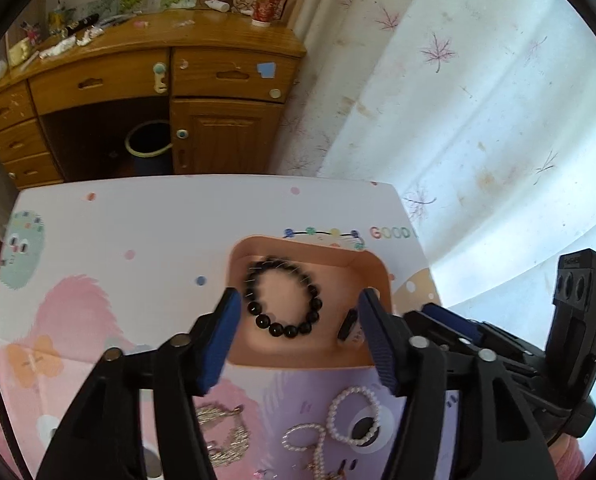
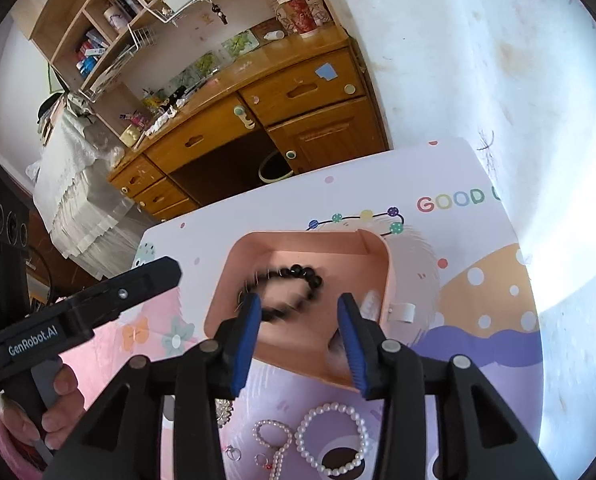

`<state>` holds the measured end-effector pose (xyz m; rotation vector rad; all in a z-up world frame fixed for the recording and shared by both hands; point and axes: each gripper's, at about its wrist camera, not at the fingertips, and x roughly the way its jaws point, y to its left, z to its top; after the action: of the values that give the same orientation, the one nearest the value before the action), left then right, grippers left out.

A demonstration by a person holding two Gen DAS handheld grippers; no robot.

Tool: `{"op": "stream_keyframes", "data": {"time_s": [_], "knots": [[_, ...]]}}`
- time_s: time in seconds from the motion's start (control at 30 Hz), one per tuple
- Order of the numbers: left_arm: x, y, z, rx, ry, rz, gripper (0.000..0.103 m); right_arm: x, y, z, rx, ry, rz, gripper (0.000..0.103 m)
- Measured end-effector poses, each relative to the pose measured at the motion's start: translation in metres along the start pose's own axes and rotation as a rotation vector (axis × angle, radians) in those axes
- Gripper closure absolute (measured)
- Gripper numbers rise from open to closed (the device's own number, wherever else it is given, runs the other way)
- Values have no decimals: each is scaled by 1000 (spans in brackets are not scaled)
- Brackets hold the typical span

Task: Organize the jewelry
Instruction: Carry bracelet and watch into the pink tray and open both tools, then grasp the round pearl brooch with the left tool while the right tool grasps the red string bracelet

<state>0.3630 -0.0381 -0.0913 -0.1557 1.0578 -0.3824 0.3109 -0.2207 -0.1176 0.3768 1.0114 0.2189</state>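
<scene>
Resting: black bead bracelet lay inside the pink tray, collected there.
Left gripper: wide, empty, above it.
Right gripper: wide, empty.
Waiting: pearl bracelet outside, unsorted.

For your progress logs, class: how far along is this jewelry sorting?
Done: the black bead bracelet lies inside the pink tray. In hand: nothing; the left gripper and right gripper are both open. Left: pearl bracelets and silver pieces on the table.
</scene>
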Motion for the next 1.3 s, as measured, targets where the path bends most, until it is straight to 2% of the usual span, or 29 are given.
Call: {"op": "stream_keyframes", "data": {"time_s": [0.13, 0.3, 0.4, 0.63, 0.73, 0.9, 1.03, 1.3], "knots": [[-22, 9, -4, -31, -14, 31, 28, -6, -1, -5, 39, 26, 17, 57], [-55, 18, -20, -46, -32, 88, 24, -20, -1, -20, 121, 61, 50, 40], [-75, 22, -36, -44, -32, 108, 21, -30, 0, -29, 164, 72, 62, 35], [-119, 27, -84, -26, -29, 155, 15, -58, 10, -60, 193, 105, 61, 32], [-132, 29, -108, -24, -20, 166, 11, -65, 14, -75, 210, 137, 94, 32], [-141, 33, -145, -32, 0, 189, 11, -63, 20, -101, 246, 211, 124, 30], [-137, 34, -179, -37, 45, 181, 11, -51, 21, -123, 290, 306, 124, 30], [-104, 30, -237, 52, 129, 202, 11, -21, 11, -166, 457, 503, 156, 30]]}}
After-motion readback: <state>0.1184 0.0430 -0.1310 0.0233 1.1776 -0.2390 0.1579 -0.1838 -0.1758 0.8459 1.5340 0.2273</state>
